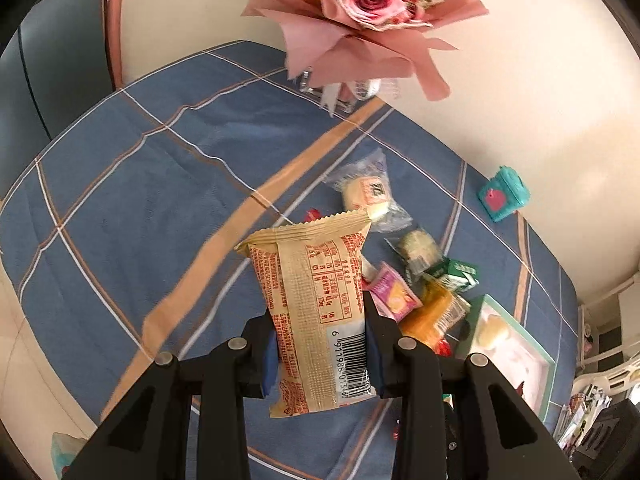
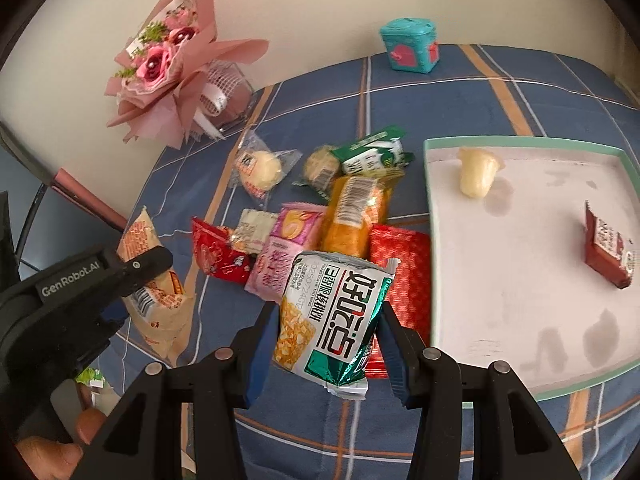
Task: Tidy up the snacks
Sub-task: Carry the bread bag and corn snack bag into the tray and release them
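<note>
My left gripper (image 1: 322, 344) is shut on a tan snack packet (image 1: 312, 300) with red print, held above the blue plaid tablecloth; this gripper also shows in the right wrist view (image 2: 148, 276), left of the pile. My right gripper (image 2: 324, 332) is shut on a green and white snack packet (image 2: 332, 320), held just left of the mint-rimmed tray (image 2: 432, 240). The tray holds a pale jelly cup (image 2: 478, 176) and a dark red packet (image 2: 608, 246). A pile of several snacks (image 2: 320, 208) lies on the cloth beside the tray.
A pink flower bouquet (image 2: 168, 68) in a clear vase stands at the back left against the wall. A teal box (image 2: 410, 44) sits at the back edge. The table edge and a chair lie to the left.
</note>
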### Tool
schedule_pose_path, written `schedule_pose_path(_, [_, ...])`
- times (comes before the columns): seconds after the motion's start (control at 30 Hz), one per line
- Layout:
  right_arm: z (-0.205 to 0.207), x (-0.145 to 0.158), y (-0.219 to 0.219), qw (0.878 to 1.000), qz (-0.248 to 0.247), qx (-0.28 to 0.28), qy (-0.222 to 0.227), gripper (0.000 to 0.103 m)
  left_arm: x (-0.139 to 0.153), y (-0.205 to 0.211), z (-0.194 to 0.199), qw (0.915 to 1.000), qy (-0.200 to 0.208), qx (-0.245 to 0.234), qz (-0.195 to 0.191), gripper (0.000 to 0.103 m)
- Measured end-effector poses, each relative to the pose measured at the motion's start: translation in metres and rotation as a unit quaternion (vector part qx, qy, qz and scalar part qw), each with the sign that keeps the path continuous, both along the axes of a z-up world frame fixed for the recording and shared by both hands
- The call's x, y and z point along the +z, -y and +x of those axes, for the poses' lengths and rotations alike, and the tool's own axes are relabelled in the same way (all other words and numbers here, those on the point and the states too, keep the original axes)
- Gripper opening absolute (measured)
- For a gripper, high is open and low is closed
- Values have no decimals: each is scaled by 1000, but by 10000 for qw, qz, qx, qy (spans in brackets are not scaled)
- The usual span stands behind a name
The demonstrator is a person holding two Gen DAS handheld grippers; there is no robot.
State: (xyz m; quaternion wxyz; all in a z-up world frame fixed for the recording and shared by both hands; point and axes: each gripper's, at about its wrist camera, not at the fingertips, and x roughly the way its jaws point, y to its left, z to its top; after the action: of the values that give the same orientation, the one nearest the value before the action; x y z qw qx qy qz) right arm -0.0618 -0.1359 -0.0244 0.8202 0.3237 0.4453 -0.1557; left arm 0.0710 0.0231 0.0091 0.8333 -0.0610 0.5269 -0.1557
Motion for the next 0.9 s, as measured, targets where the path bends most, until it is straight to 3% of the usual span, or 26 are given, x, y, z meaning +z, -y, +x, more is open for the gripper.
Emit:
schedule_pose_path(0.6, [-63,18,91,9960,-213,-868,-42,51,-1,101,-53,9966,33,-818,39,36])
schedule_pose_path(0.9, [-83,17,141,9896,-575,-1268,-360,51,-9,176,-91,9860,97,-1641,290,37])
